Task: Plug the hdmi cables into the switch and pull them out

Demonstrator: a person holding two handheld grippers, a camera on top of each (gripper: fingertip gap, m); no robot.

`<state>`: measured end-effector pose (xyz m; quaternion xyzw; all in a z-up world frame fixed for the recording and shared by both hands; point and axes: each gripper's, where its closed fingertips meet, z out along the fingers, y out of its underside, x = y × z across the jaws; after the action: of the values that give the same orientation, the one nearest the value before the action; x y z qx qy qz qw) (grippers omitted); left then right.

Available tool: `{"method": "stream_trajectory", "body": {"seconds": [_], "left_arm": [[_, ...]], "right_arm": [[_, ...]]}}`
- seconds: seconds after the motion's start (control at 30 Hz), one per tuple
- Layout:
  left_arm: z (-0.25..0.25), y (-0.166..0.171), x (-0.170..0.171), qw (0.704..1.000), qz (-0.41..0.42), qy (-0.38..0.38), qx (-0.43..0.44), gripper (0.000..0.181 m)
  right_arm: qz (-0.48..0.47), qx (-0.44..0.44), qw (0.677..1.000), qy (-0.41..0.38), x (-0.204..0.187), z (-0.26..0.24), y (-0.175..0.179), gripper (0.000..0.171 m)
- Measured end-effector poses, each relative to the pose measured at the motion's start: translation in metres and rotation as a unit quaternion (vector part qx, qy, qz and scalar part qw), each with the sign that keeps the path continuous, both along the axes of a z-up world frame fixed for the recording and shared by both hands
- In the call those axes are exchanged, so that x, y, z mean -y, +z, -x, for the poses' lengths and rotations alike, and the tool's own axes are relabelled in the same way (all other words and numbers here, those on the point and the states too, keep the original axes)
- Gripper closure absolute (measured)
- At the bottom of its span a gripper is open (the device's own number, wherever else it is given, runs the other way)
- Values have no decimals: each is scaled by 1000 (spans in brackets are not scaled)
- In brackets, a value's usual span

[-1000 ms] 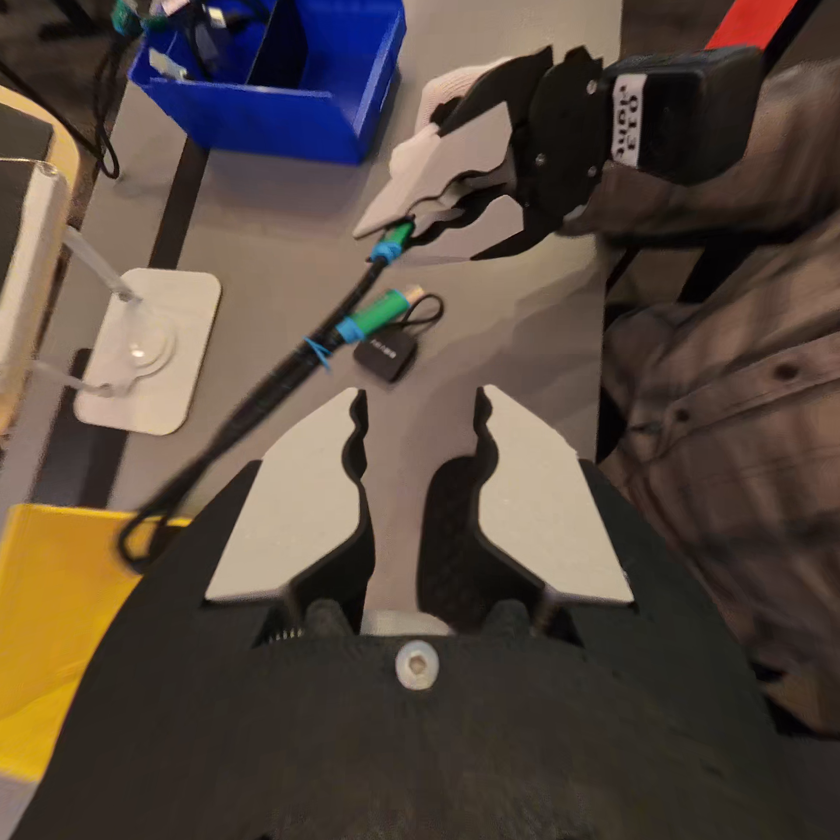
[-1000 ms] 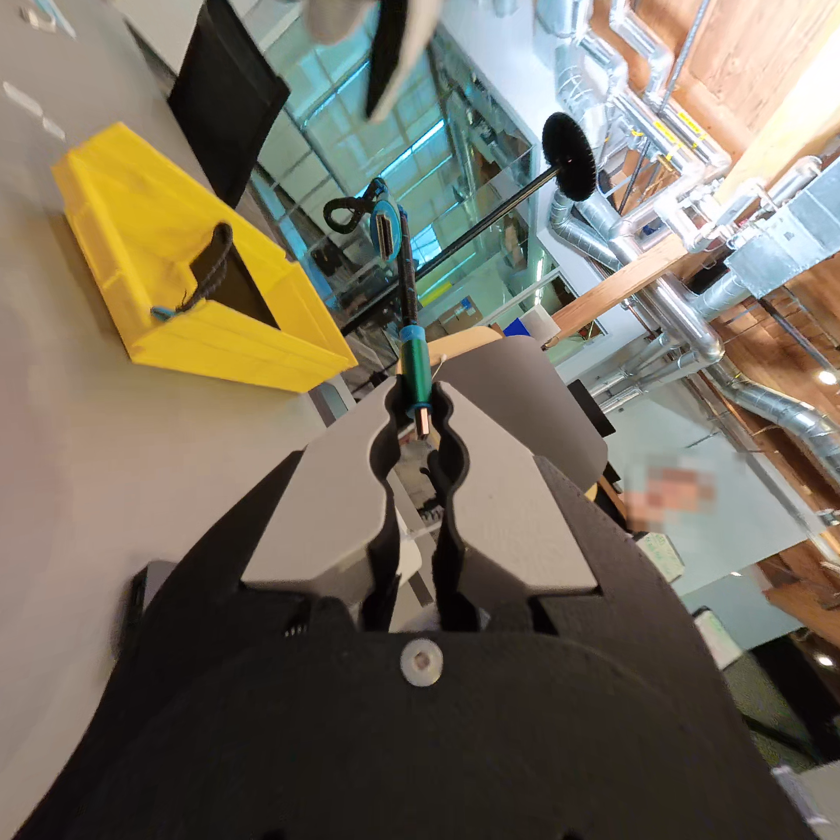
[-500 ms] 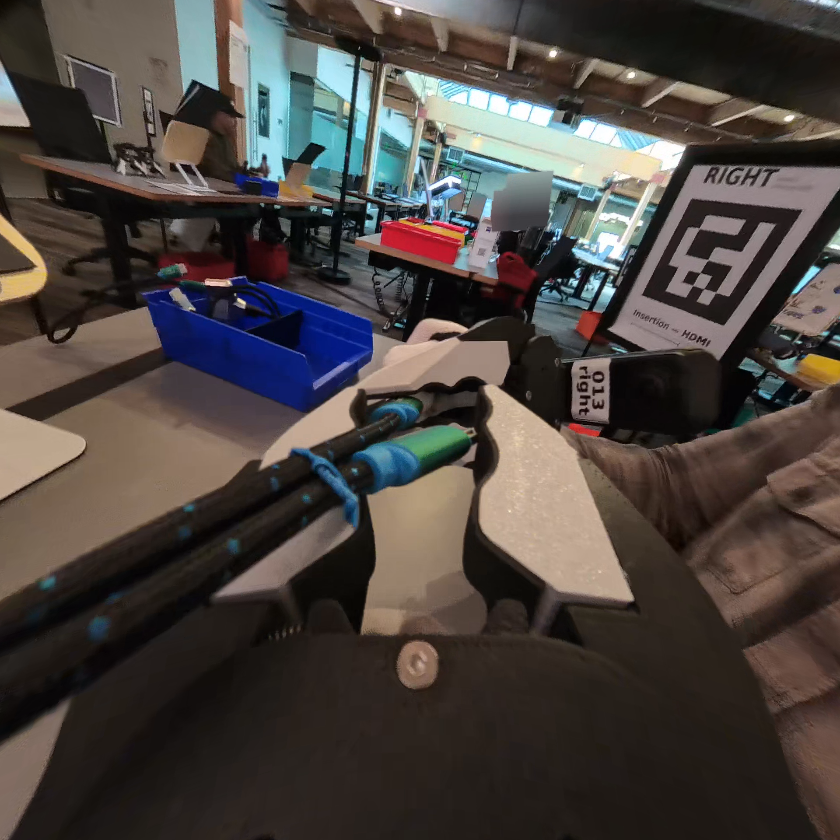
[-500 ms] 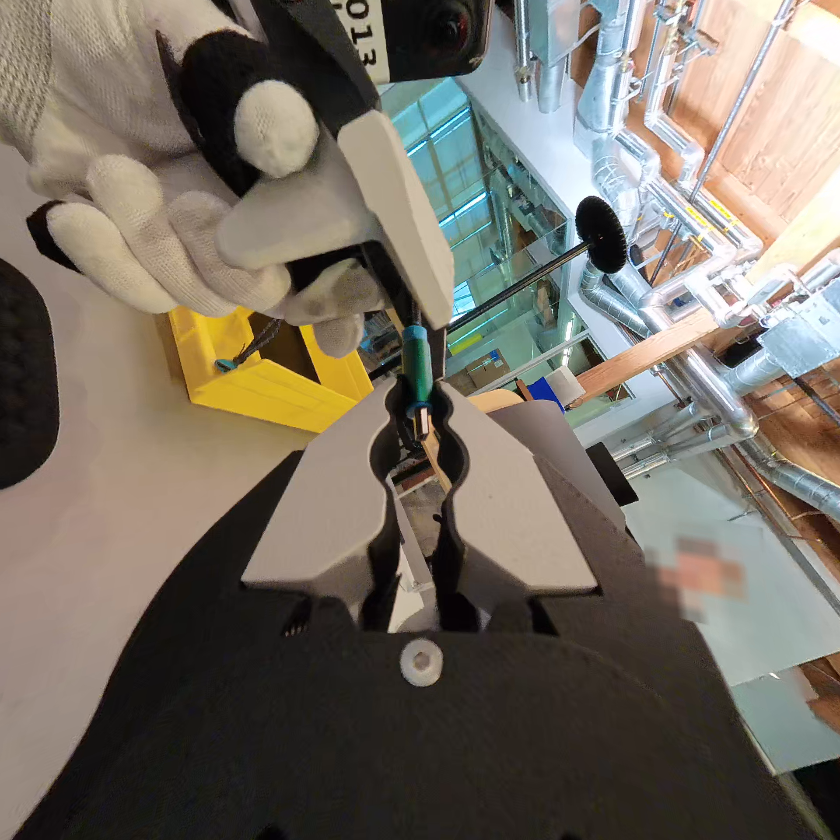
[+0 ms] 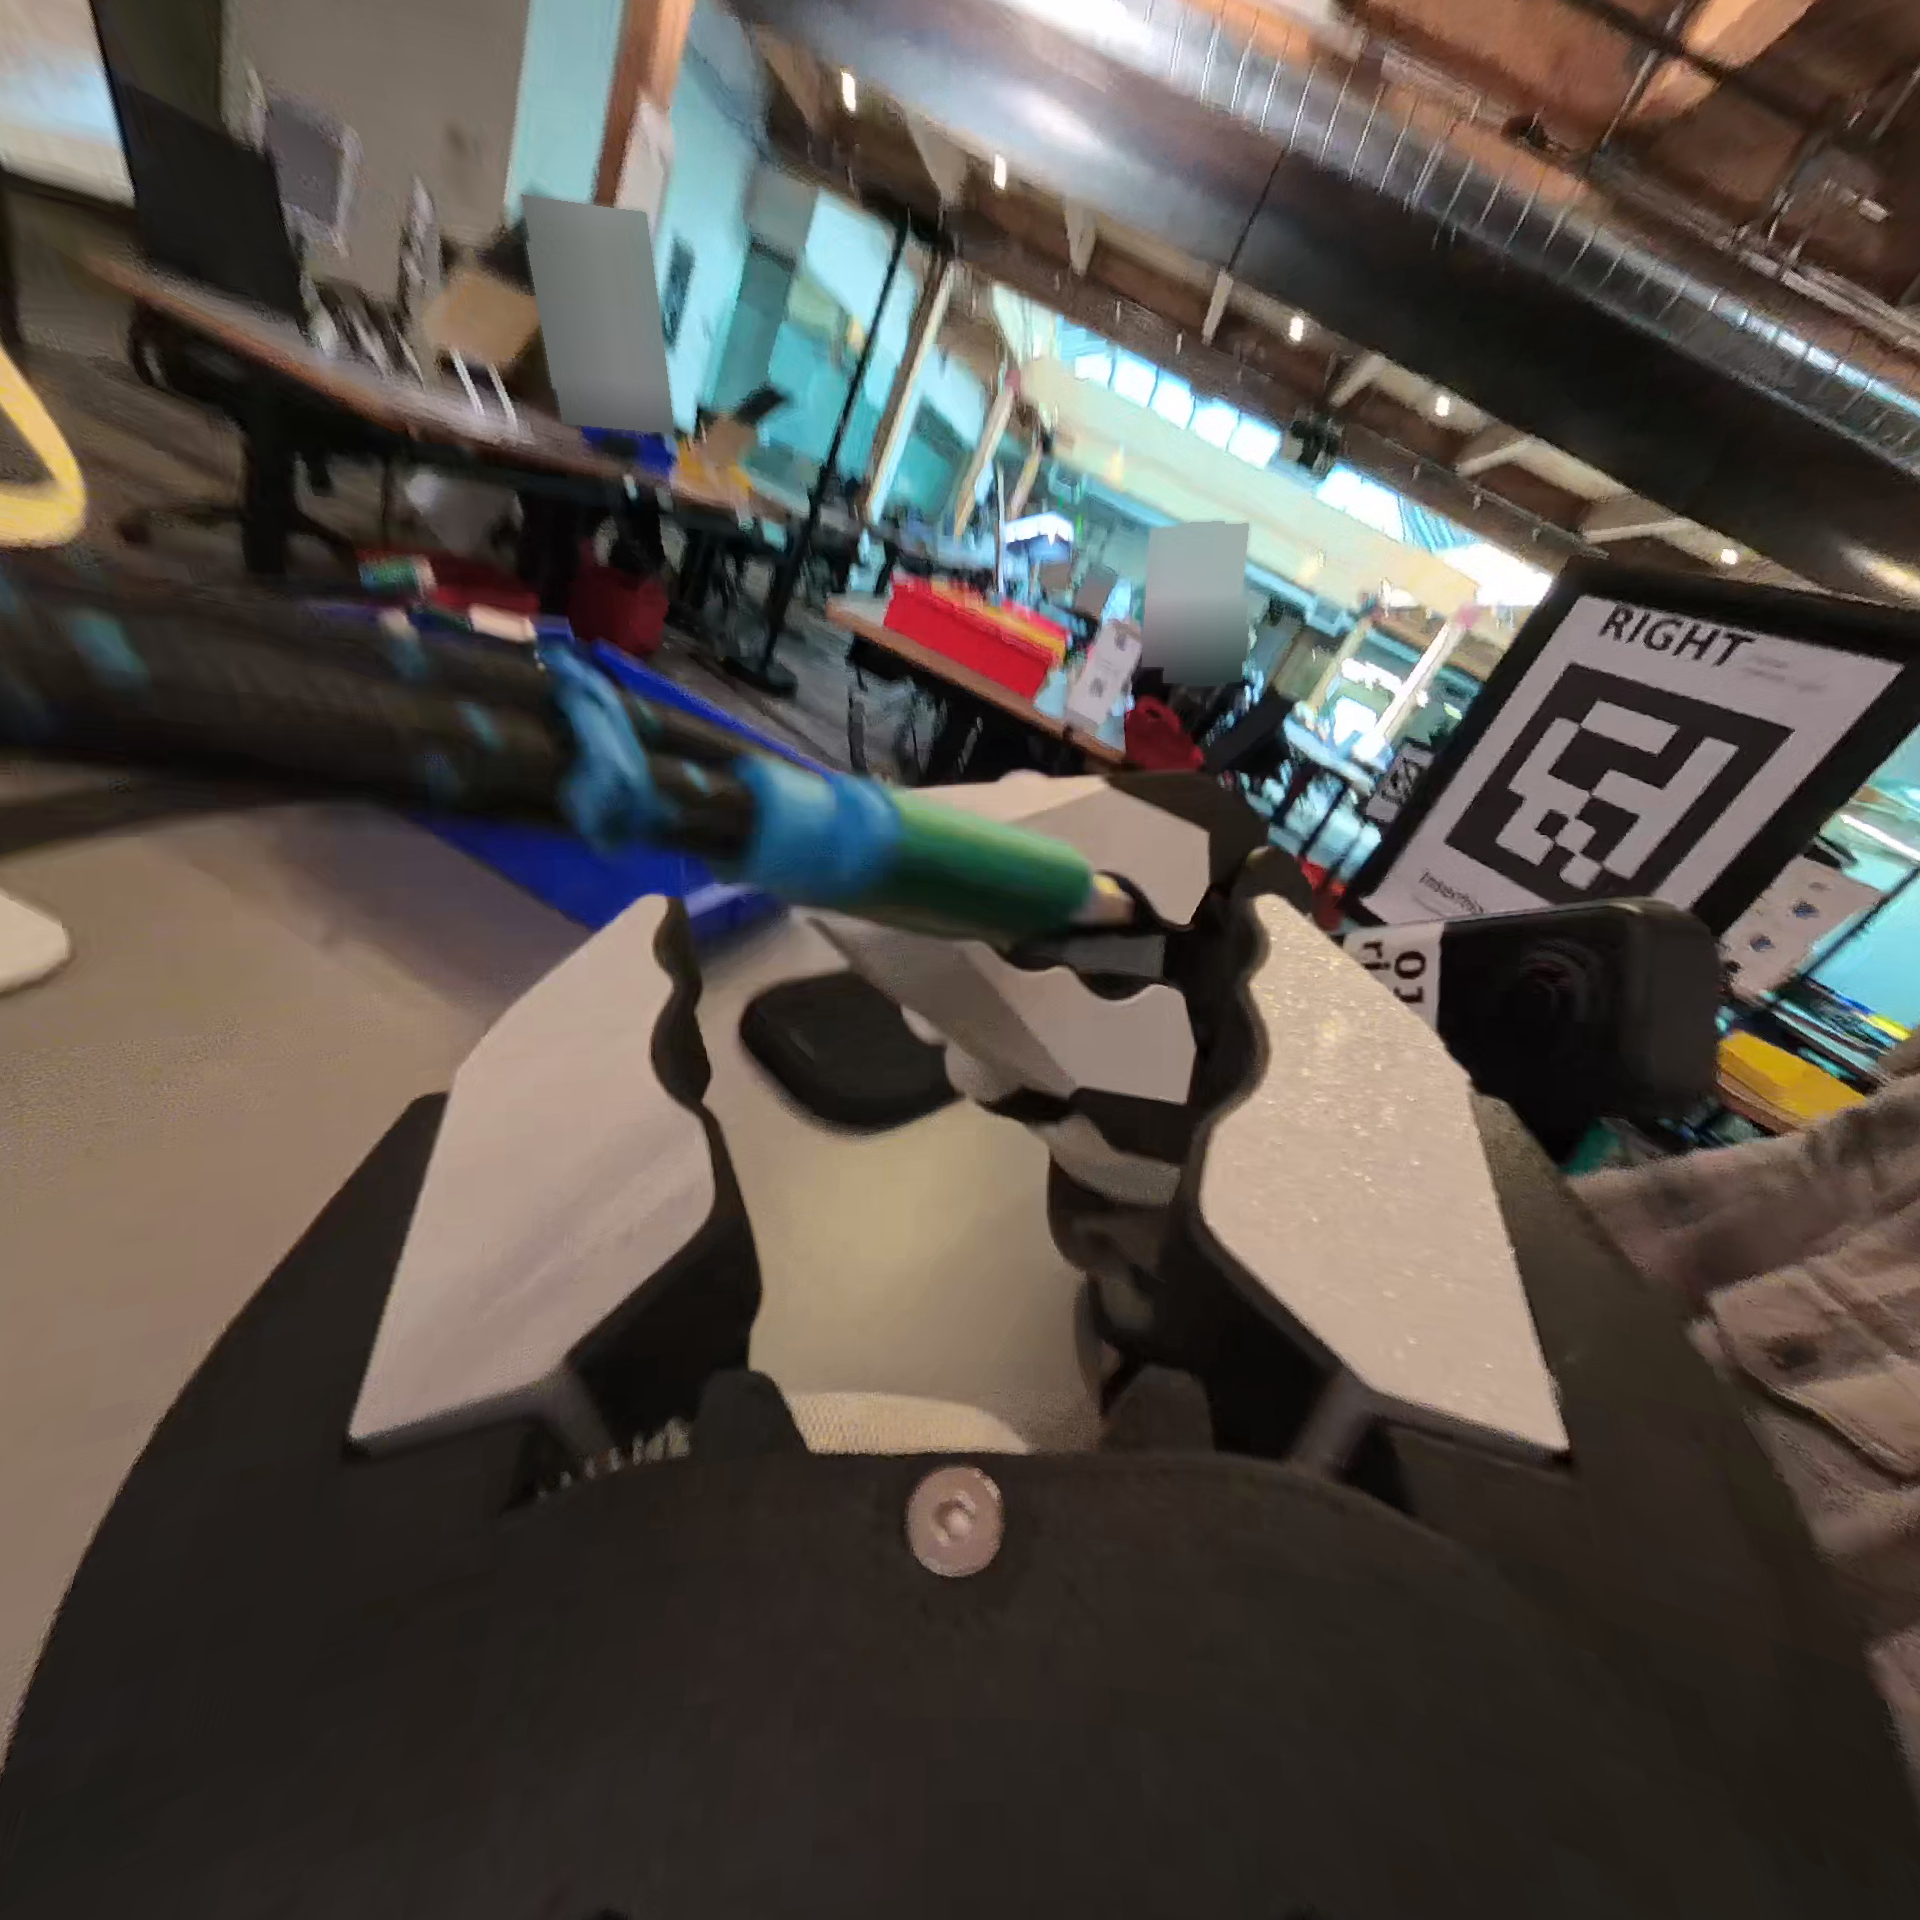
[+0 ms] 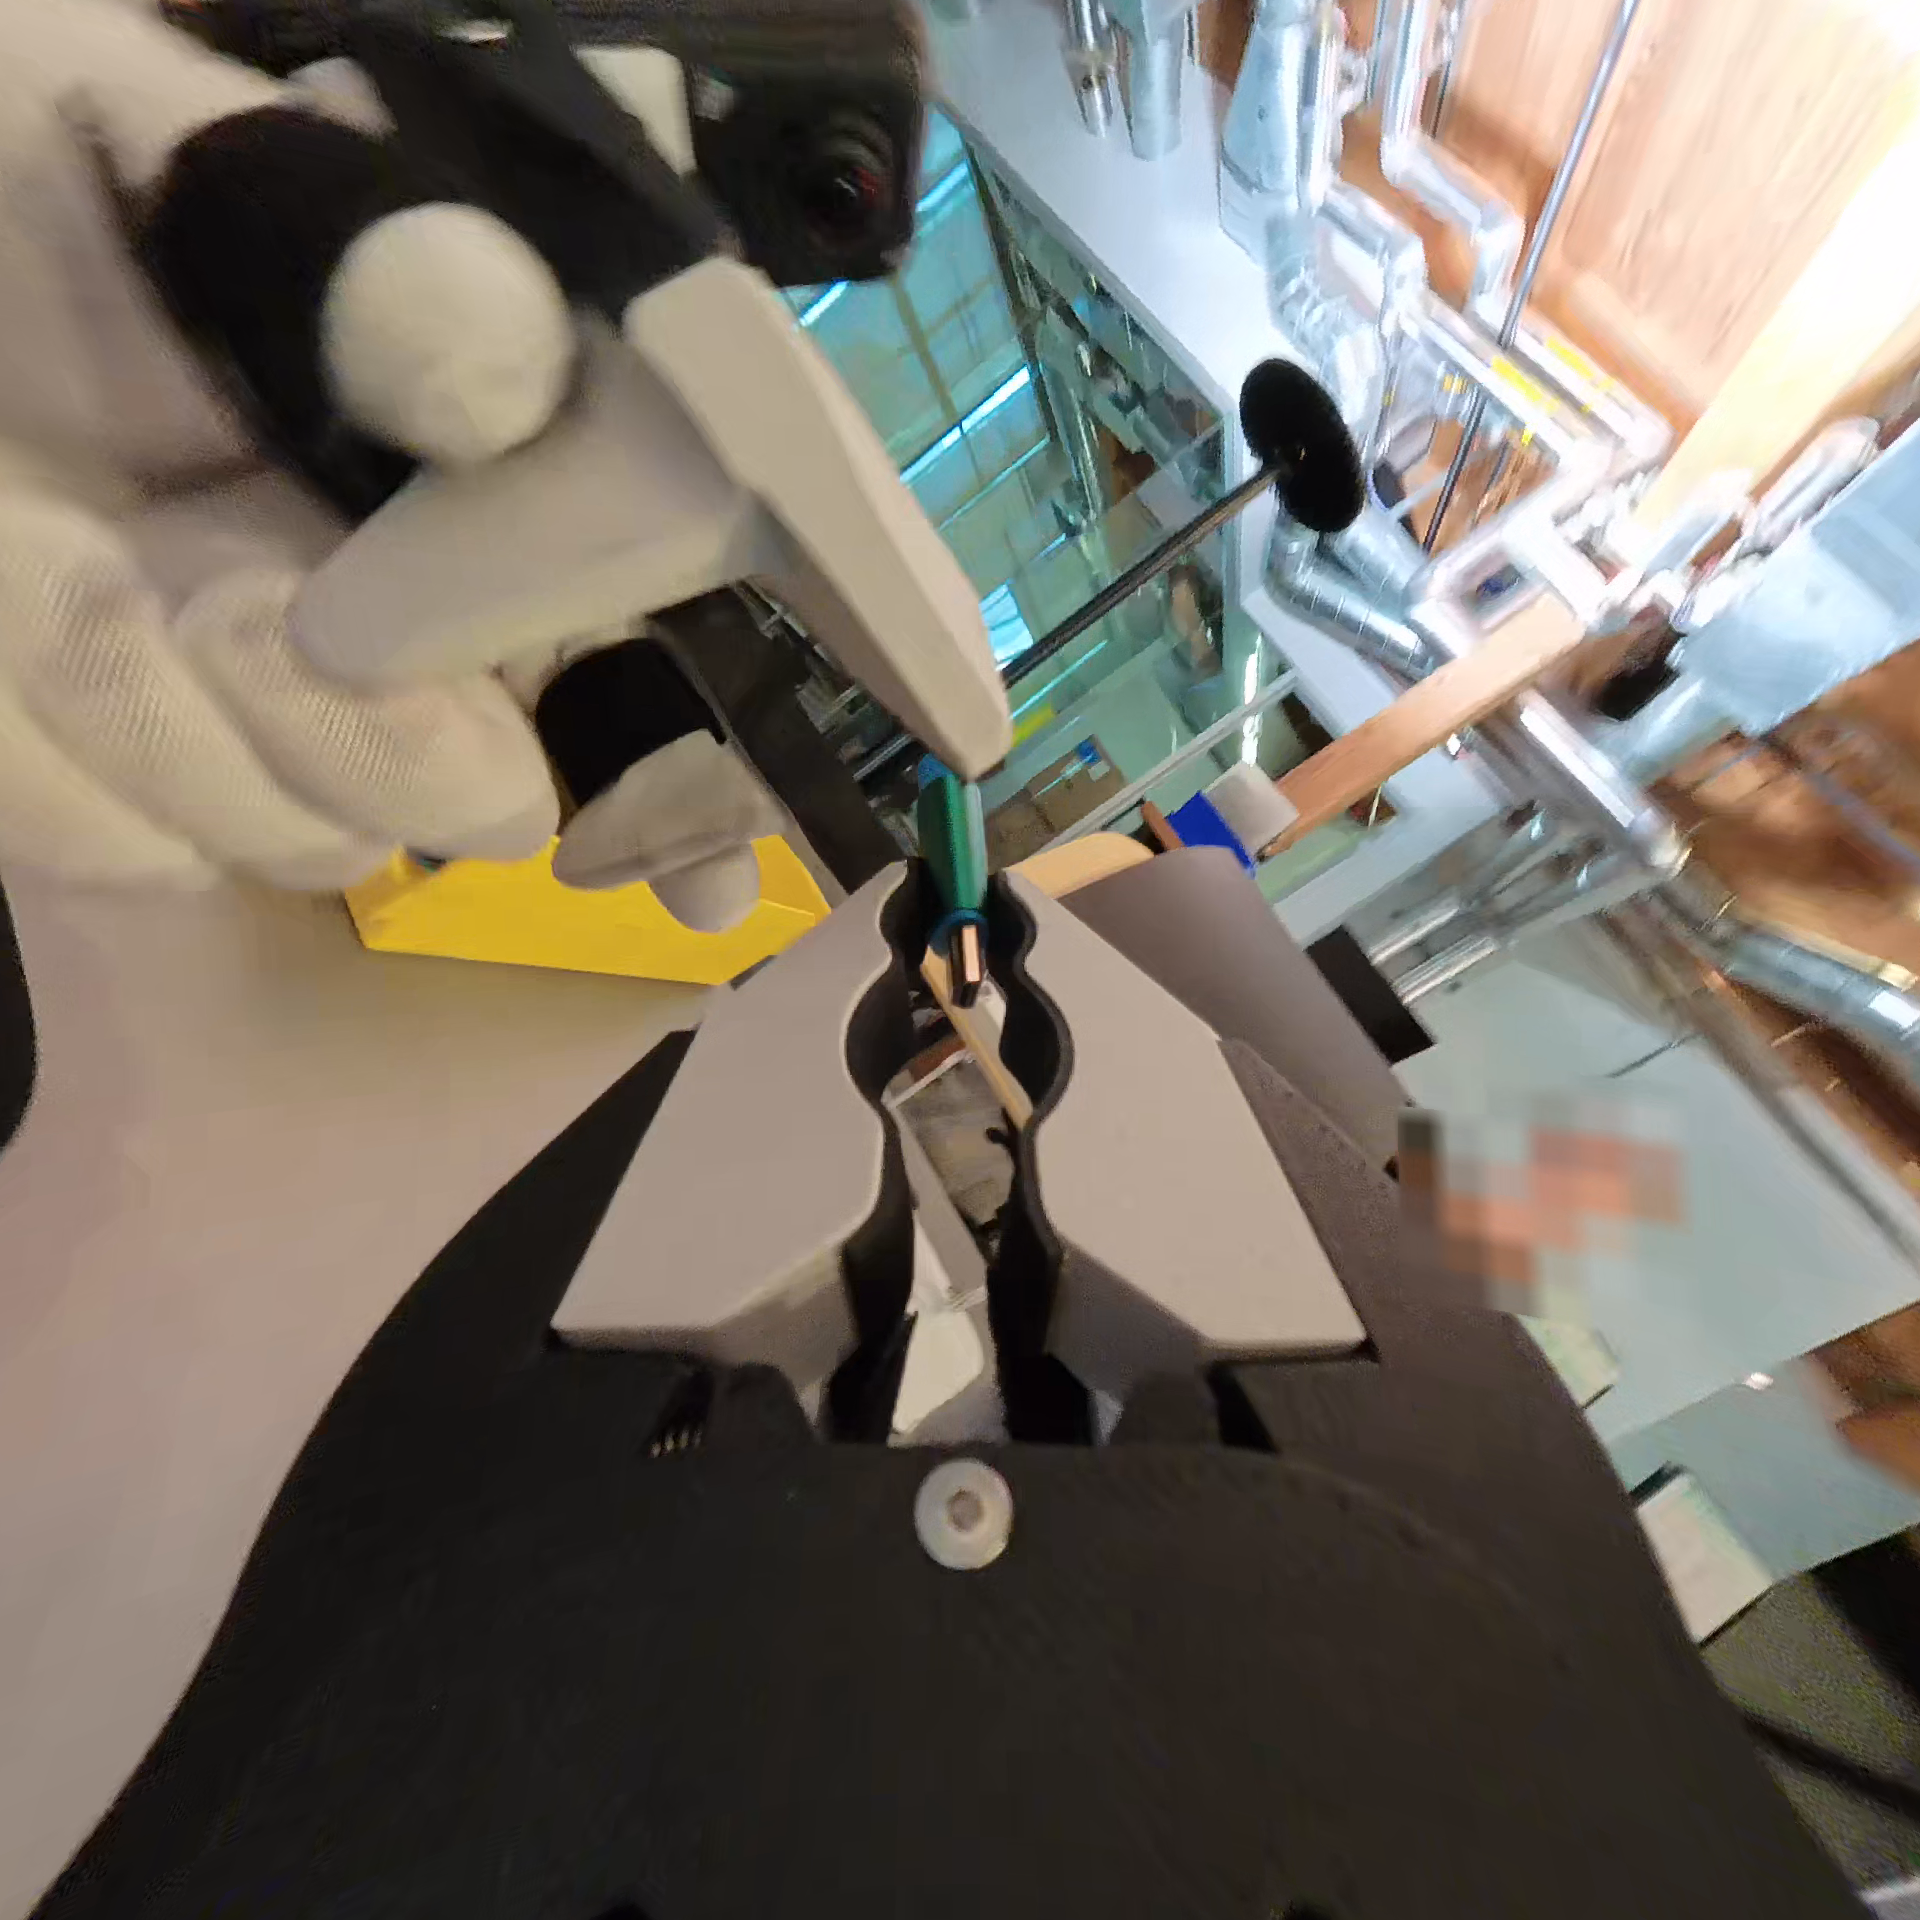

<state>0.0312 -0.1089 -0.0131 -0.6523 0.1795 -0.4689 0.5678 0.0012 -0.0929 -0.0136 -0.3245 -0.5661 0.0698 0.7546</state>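
right gripper (image 6: 951, 940): clenched on the green plug (image 6: 951, 842) of a cable, which is pinched between the fingertips with its metal tip pointing back toward the camera. left gripper (image 5: 956, 966): released, fingers spread wide, nothing held; it is seen in the right wrist view close above the plug, carried by a white-gloved hand (image 6: 208, 623). in the left wrist view the braided black cable (image 5: 312, 707) runs in from the left to the plug. a yellow bin (image 6: 582, 925) rests on the grey table (image 6: 260, 1143). the switch cannot be made out with certainty.
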Motion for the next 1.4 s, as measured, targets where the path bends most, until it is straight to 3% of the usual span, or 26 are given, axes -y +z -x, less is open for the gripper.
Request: {"method": "stream_trajectory", "body": {"seconds": [0.17,0.23,0.3,0.37,0.43,0.77,1.0,1.1,1.27,1.4], "left_arm": [[-14,-3,-8,998,-52,32,-13,77],[-12,12,-2,997,-70,-3,39,102],[-8,26,8,995,-67,-47,60,104],[-2,34,14,994,-86,-43,43,126],[-2,36,16,995,-70,-54,39,131],[-4,8,30,985,-60,-64,-145,135],[-6,17,41,985,-57,-73,-148,136],[-2,20,32,985,-84,-36,-145,135],[-13,-13,36,968,-119,-81,-205,119],[-10,-14,18,975,-127,-63,-173,125]], "right_arm": [[49,-32,998,33,7,4,5,163],[65,-39,995,65,14,3,7,164],[53,-34,996,66,13,-1,10,163],[16,-6,997,70,16,-5,9,163],[-8,15,997,71,18,-8,10,163],[-69,88,991,71,30,-13,12,163],[-91,90,990,65,36,-12,17,163],[-75,61,993,74,40,-12,28,163],[-32,10,996,86,40,-14,43,163],[-23,10,993,119,49,-18,46,163]]}}
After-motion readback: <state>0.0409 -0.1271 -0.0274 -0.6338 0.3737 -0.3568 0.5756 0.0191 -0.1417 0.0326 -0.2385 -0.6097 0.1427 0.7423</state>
